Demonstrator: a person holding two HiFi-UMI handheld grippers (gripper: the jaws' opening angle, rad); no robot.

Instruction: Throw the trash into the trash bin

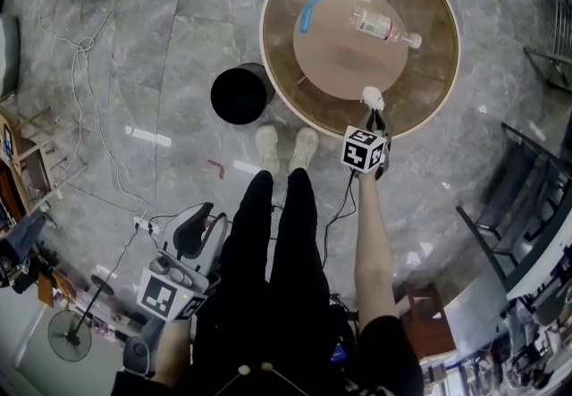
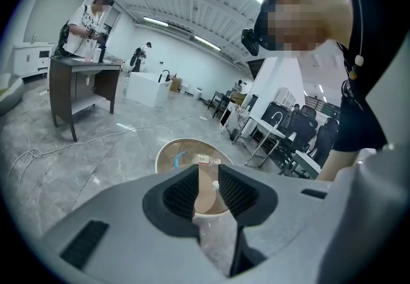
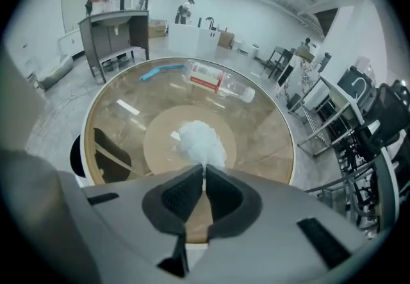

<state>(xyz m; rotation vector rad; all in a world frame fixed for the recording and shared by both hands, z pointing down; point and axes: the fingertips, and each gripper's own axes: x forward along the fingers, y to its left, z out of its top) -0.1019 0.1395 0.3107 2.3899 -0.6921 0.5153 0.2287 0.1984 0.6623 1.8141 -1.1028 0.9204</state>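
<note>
One tissue wad [image 3: 200,140] pinched in right tongs [image 3: 204,171]; left tongs [image 2: 208,172] agape (bin [image 1: 260,73] dark inside).

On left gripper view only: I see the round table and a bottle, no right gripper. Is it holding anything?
Observer: Yes. The right gripper is shut on a white crumpled tissue, over the table's near side.
Operator: Bin? Not in my view.
Observer: A black trash bin stands on the floor right beside the table, to the person's left.
Operator: Lid on it?
Observer: No lid; the top is open, and the inside is too dark to see.
</note>
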